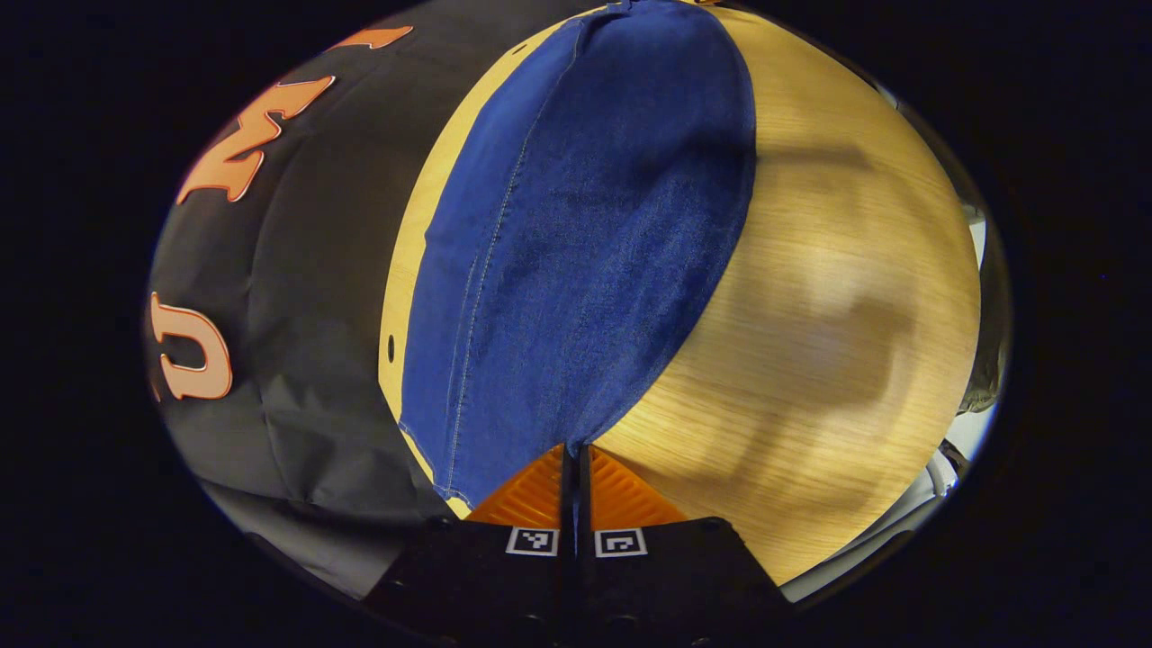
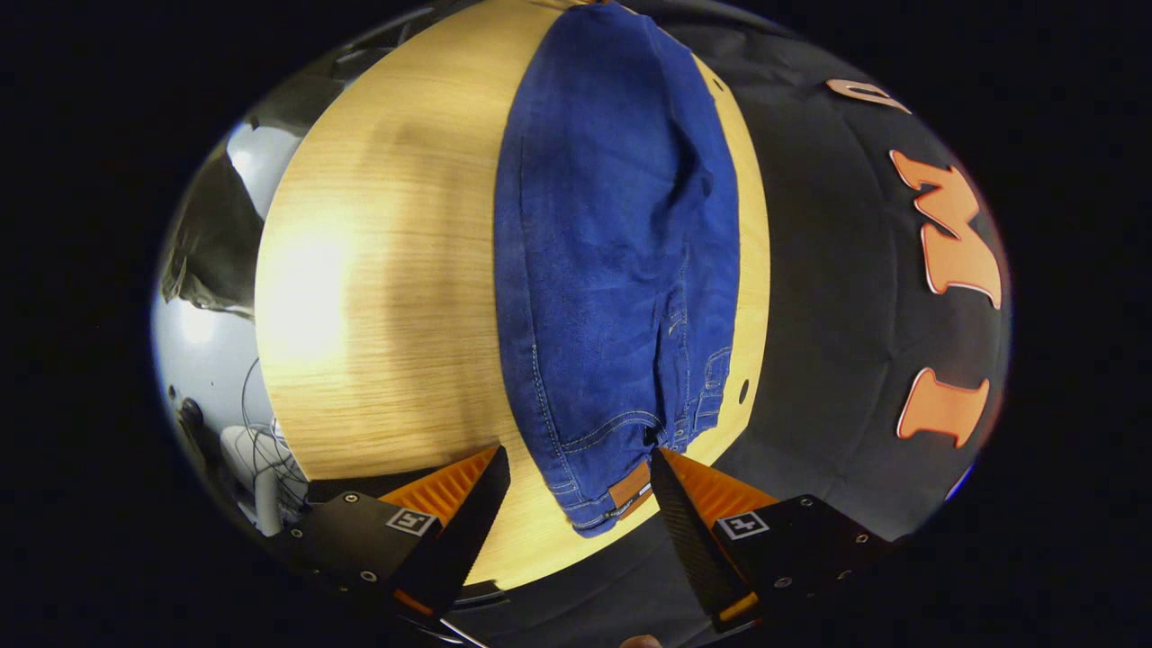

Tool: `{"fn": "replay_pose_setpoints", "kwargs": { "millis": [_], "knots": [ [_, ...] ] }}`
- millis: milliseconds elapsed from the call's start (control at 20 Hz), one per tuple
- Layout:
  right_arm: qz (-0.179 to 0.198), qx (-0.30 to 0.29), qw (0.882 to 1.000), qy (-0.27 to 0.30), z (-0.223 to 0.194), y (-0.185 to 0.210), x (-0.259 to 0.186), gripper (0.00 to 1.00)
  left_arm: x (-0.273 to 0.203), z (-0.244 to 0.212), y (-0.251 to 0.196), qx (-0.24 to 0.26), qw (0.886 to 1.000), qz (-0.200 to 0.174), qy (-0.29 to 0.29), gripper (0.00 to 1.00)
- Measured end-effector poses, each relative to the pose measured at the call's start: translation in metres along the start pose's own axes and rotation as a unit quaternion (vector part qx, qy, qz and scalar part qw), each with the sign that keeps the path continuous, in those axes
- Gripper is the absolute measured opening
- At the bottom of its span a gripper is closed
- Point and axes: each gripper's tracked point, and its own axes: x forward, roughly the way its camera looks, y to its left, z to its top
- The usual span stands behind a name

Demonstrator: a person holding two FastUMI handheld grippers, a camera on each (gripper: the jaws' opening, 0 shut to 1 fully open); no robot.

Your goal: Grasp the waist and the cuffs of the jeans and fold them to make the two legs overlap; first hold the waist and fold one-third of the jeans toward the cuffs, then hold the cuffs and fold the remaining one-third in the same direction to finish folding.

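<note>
Blue jeans (image 1: 576, 225) lie lengthwise on the wooden table (image 1: 810, 270), the two legs stacked one on the other. In the left gripper view the cuff end (image 1: 504, 432) reaches down to my left gripper (image 1: 576, 447). That gripper is shut, with the cuff's near corner pinched between its fingertips. In the right gripper view the waist (image 2: 603, 477), with its brown patch, lies at the near end of the jeans (image 2: 612, 252). My right gripper (image 2: 576, 459) stands open with one finger on each side of the waist, neither one pressing on it.
The jeans lie along the table's far side, close to the black cloth wall (image 2: 855, 270). Bare wood (image 2: 378, 297) stretches on the other side. Past the table's edge there are cables and pale equipment (image 2: 252, 450). A small hole (image 2: 743, 391) is in the tabletop beside the waist.
</note>
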Motion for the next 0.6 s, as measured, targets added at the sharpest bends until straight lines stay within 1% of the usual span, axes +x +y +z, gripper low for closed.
{"fn": "replay_pose_setpoints", "kwargs": {
  "millis": [100,200,300,400,500,600],
  "knots": [
    [0.007,-0.001,1.0,-0.002,0.002,0.001,0.007,0.97,0.0,-0.001,-0.001,0.009,1.0,-0.001,-0.001,0.01],
    [0.005,-0.009,1.0,-0.004,0.005,-0.006,0.013,0.97,0.001,-0.001,0.0,0.001,1.0,-0.006,-0.001,0.01],
    [0.002,-0.006,1.0,-0.006,0.007,-0.012,0.019,0.97,0.002,0.0,0.002,-0.011,1.0,-0.009,-0.001,0.01],
    [-0.002,-0.002,1.0,-0.005,0.009,-0.019,0.028,0.97,0.003,0.001,0.002,-0.012,1.0,-0.01,0.001,0.01],
    [0.0,0.004,1.0,-0.002,0.01,-0.022,0.034,0.95,0.003,0.002,0.002,-0.009,1.0,-0.011,0.002,0.01],
    [0.016,0.0,1.0,0.003,0.011,-0.014,0.039,0.89,0.002,0.001,0.001,-0.01,1.0,-0.011,0.002,0.01]
  ]
}}
